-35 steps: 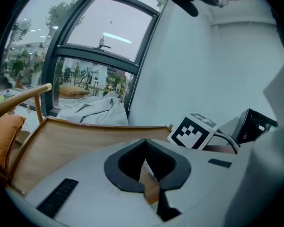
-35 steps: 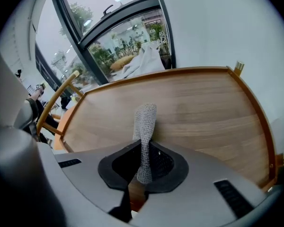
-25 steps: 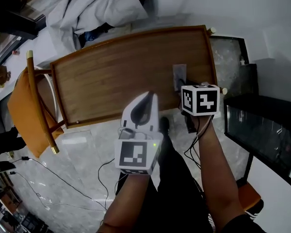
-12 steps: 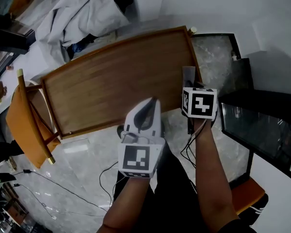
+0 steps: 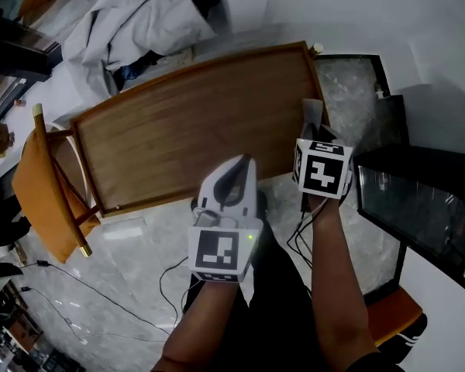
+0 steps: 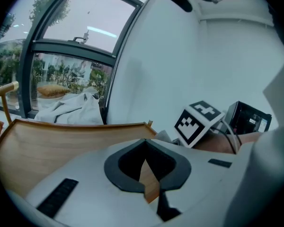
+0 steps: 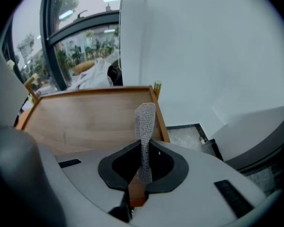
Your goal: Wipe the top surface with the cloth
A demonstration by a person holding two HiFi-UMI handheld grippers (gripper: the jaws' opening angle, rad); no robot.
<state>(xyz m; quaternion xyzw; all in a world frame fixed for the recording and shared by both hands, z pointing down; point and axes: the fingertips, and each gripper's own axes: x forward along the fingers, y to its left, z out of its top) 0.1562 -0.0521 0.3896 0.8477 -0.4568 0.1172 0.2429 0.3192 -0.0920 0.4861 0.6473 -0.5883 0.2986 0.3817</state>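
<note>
**Claw state.** The right claw [image 7: 141, 171] is closed on the cloth [image 7: 145, 119]. A narrow strip of the grey mesh is pinched between the jaws, and the rest stands up out of them as a free tail. The left claw [image 6: 145, 150] has its jaws together with nothing between them. It hangs off the near edge of the surface [image 5: 186, 122], clear of the wood.

**Location of the cloth.** In the head view the cloth [image 5: 312, 115] sits at the right end of the wooden surface, over or just beside the raised right rim. Whether it touches the wood cannot be told from these views, because the marker cube covers the contact point.

**Handling properties (judged).**
- The cloth is light, soft and open-weave. It folds and flops freely and will not hold a shape by itself.
- Only the free tail can act as a wiping face, so the narrow pinch gives little contact area.
- The mesh may snag on the rim or corner post.

**Where to take hold.** Grip a bunched fold near the middle of the cloth rather than a thin edge. This leaves a broad pad below the jaws to press flat on the surface.

**Work area.** The surface is bare wood with a raised rim on all sides.
</note>
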